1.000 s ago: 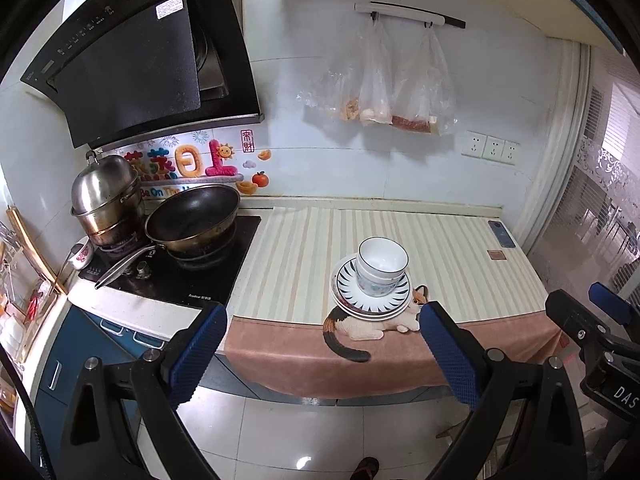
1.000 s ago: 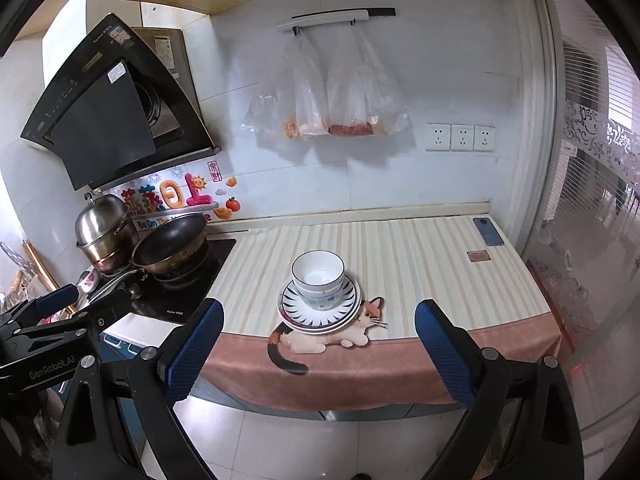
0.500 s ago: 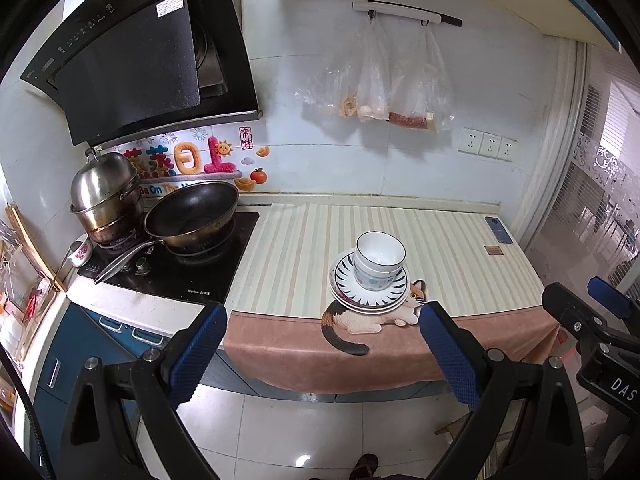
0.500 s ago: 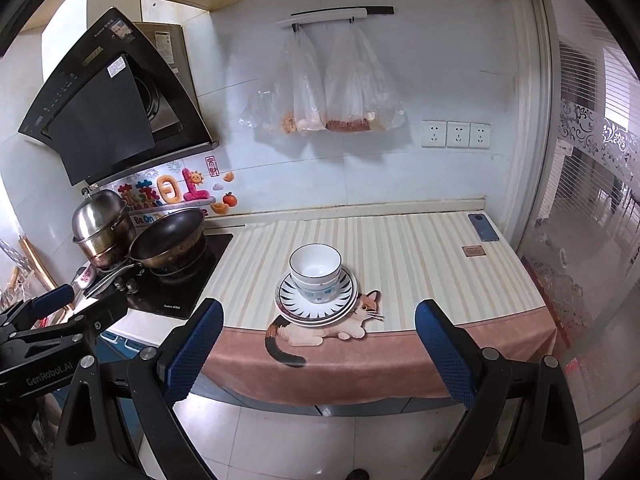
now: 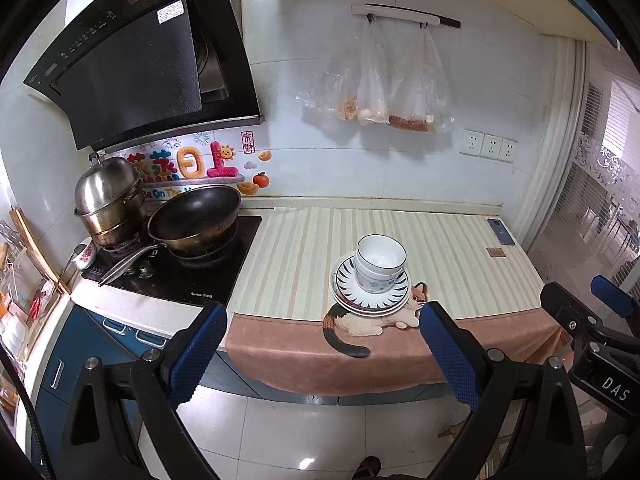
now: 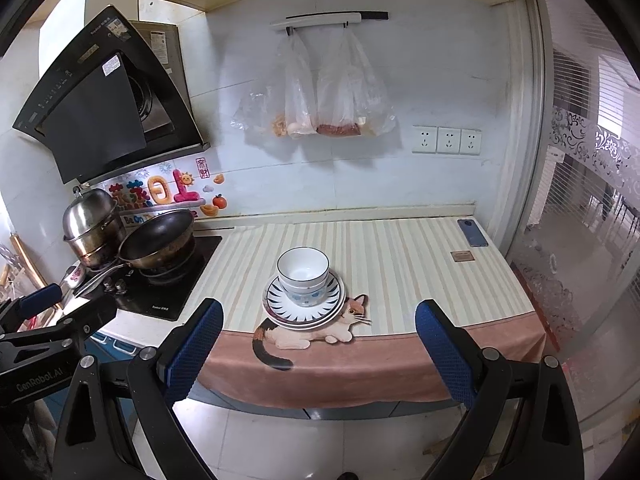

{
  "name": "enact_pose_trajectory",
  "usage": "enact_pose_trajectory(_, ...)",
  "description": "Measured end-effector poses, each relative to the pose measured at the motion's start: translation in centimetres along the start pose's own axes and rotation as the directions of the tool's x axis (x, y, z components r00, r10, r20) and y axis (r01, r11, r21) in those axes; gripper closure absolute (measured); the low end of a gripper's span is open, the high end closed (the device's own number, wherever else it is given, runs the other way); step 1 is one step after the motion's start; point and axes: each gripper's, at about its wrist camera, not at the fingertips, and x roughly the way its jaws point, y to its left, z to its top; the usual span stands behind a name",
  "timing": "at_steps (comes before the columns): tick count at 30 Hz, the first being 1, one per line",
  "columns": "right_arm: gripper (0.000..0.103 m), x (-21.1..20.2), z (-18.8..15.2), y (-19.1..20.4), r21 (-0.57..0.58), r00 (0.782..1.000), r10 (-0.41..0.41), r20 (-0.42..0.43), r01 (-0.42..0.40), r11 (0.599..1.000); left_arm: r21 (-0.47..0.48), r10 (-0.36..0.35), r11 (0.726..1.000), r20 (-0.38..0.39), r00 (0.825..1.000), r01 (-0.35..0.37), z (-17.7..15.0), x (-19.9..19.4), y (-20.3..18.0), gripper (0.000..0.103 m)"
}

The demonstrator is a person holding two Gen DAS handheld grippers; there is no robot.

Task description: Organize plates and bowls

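Note:
A stack of white bowls (image 5: 380,264) (image 6: 303,276) sits on a stack of blue-rimmed plates (image 5: 347,294) (image 6: 276,306) near the front edge of the striped counter mat (image 5: 452,264) (image 6: 408,272). My left gripper (image 5: 322,332) is open and empty, held well in front of the counter over the floor. My right gripper (image 6: 319,328) is open and empty, likewise back from the counter. Each gripper shows at the edge of the other's view.
A black wok (image 5: 196,224) (image 6: 158,240) and a steel pot (image 5: 108,200) (image 6: 90,220) stand on the stove at left. A phone (image 5: 501,232) (image 6: 472,232) and a small brown card (image 6: 462,256) lie at the counter's far right. Plastic bags (image 6: 316,100) hang on the wall.
Both grippers have pulled slightly back and up from the counter; the dish stack looks a little smaller and lower. Both stay open and empty.

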Motion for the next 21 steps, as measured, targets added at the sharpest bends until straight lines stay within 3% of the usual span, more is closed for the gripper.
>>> enact_pose_trajectory(21,0.004,0.37,-0.4,-0.71,-0.003,1.0,-0.015,-0.009,0.015,1.0,0.007,-0.008,1.0,-0.014,1.0,0.008,0.0,0.4,-0.72,0.004)
